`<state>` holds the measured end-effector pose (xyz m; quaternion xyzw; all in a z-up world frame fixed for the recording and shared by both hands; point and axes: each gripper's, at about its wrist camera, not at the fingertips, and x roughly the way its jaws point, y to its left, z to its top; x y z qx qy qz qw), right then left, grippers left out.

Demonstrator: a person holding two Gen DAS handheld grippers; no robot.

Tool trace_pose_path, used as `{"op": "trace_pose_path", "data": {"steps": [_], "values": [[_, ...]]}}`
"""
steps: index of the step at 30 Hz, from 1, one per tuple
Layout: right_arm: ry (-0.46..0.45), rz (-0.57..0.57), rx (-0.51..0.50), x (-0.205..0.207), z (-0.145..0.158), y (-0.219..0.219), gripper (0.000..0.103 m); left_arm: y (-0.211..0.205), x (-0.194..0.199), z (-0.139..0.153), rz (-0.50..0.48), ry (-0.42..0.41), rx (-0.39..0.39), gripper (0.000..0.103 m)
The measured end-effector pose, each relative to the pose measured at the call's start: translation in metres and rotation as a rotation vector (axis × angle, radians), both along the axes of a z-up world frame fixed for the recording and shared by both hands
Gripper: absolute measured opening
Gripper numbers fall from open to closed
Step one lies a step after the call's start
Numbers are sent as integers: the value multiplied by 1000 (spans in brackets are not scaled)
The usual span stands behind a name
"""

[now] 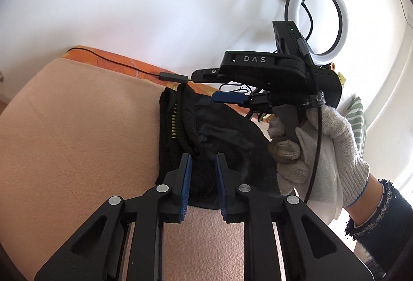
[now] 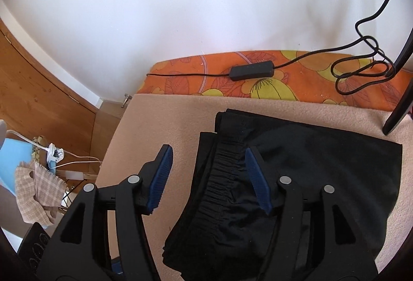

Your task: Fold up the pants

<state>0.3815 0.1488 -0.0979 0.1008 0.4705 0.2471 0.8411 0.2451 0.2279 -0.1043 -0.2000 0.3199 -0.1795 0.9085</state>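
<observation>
So the black pants (image 2: 296,177) are lying on the peach fleece blanket (image 2: 160,121), already bundled into a compact stack with the elastic waistband (image 2: 227,177) running up the left side of it; far behind is an orange floral sheet (image 2: 284,79) with a black cable and its inline box (image 2: 251,72) along the wall. Going left to right: the left gripper (image 1: 202,182) sits at the near edge of the pants, its blue pads (image 1: 184,185) a narrow gap apart with dark fabric bunched between them; I can't tell if it's really pinching or just resting there. The right gripper (image 2: 209,177), held by a gloved hand (image 1: 317,146), hovers over the waistband with fingers spread wide, holding nothing. The fabric looks light, soft and floppy, maybe a bit slippery; I'd grab through all layers at the gathered waistband or a folded edge, since a single layer would just slide off.
</observation>
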Motion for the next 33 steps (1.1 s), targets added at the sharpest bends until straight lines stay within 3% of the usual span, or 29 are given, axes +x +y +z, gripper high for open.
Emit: {"op": "trace_pose_path", "data": {"steps": [2,5,9,19,24,30,32,33], "values": [[-32,-3,-4,-10,10,-12,62,-9,-1,3,-36,-16,41,19],[-61,-15,33,-29,24,-38,62,-27,6,2,-78,-19,99,29],[-91,-51,43,-59,32,-88,63,-40,16,-3,-76,-11,170,38],[-14,-198,91,-74,1,-201,64,-36,45,-35,20,125,279,40],[22,-224,120,-59,-16,-222,64,-20,50,-48,39,182,217,45],[80,-241,171,-26,-43,-220,64,-25,49,-49,33,173,245,45],[103,-248,168,-14,-53,-214,58,-23,49,-50,31,174,234,45],[113,-247,162,-10,-58,-209,47,-23,49,-50,29,174,233,45]]}}
